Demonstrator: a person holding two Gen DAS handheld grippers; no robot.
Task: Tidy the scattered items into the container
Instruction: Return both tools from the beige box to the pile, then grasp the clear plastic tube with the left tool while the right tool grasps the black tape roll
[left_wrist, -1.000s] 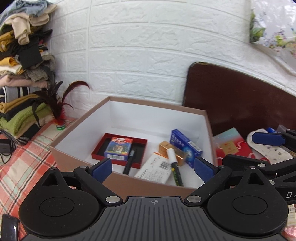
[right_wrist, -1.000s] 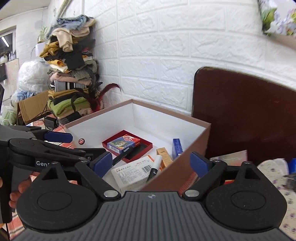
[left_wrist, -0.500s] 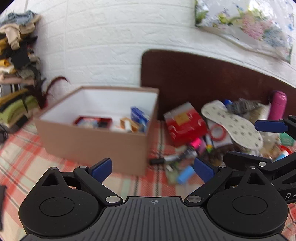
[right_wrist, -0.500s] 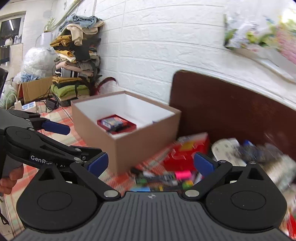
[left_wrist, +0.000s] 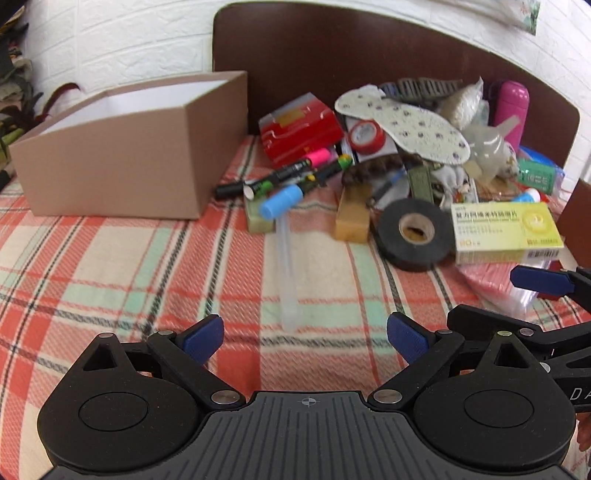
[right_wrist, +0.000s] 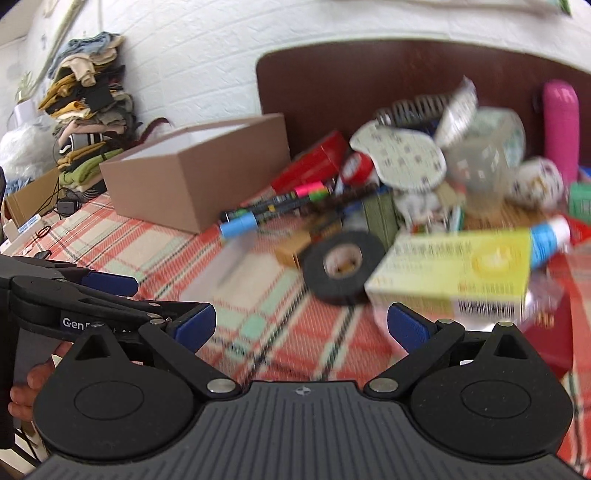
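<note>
Two grippers, the left gripper (left_wrist: 304, 338) and the right gripper (right_wrist: 301, 326), hang empty with jaws spread above the plaid cloth (left_wrist: 110, 266). Many loose things lie heaped right of the cardboard box (left_wrist: 129, 147), outside it. The yellow packet (right_wrist: 454, 273) lies nearest the right gripper: grip it across its narrow sides, clear of the black tape roll (right_wrist: 341, 267) touching it.

Bare cloth (left_wrist: 184, 266) ahead of both grippers: free passage. Clear tube (left_wrist: 287, 273) lies across it, centre. Box (left_wrist: 125, 162) blocks far left. Tape roll (left_wrist: 413, 232), yellow carton (left_wrist: 506, 230) and pens (left_wrist: 288, 177) front dense clutter pile, right.
</note>
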